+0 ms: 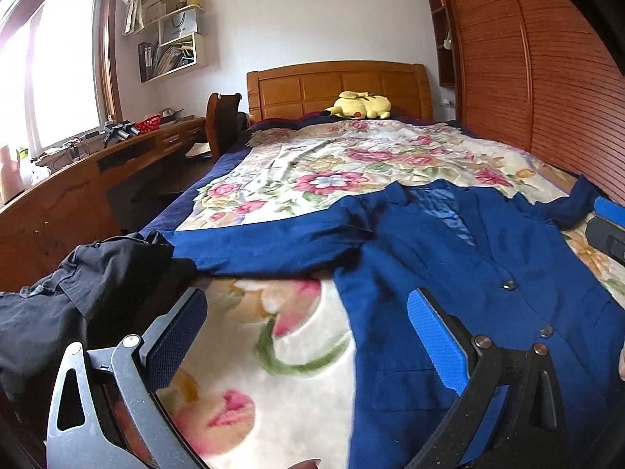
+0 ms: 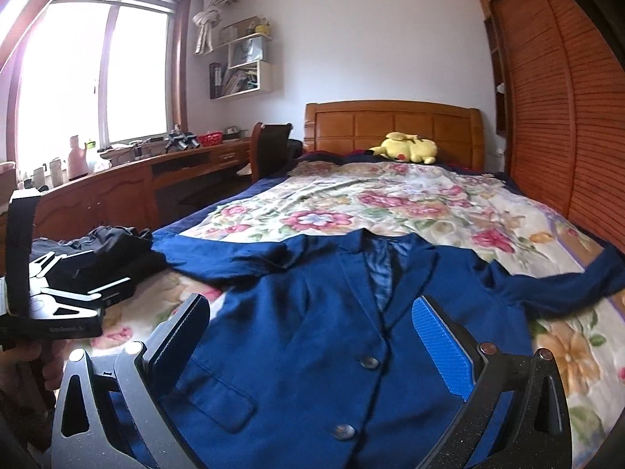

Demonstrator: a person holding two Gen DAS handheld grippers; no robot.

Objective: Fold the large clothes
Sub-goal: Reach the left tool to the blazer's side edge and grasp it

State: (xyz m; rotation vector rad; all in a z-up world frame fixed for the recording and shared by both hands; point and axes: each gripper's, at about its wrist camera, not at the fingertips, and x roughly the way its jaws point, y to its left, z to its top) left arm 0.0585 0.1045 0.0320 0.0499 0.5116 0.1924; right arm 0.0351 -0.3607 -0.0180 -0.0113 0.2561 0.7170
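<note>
A dark blue blazer (image 1: 449, 250) (image 2: 312, 297) lies face up and buttoned on the floral blanket (image 1: 273, 351) (image 2: 390, 203), collar toward the headboard, both sleeves spread sideways. My left gripper (image 1: 308, 312) is open and low over the blanket at the blazer's lower left edge; its right finger overlaps the cloth. It also shows at the left edge of the right wrist view as the left gripper (image 2: 105, 277). My right gripper (image 2: 312, 320) is open above the blazer's buttoned front, with nothing between its fingers. Part of the right gripper (image 1: 605, 221) shows near the right sleeve.
A heap of black clothes (image 1: 78, 297) (image 2: 109, 242) lies at the bed's left edge by the left sleeve. A yellow plush toy (image 1: 359, 105) rests against the wooden headboard (image 1: 340, 86). A desk (image 1: 117, 164) and chair (image 1: 222, 117) stand left, a slatted wardrobe (image 1: 527, 78) right.
</note>
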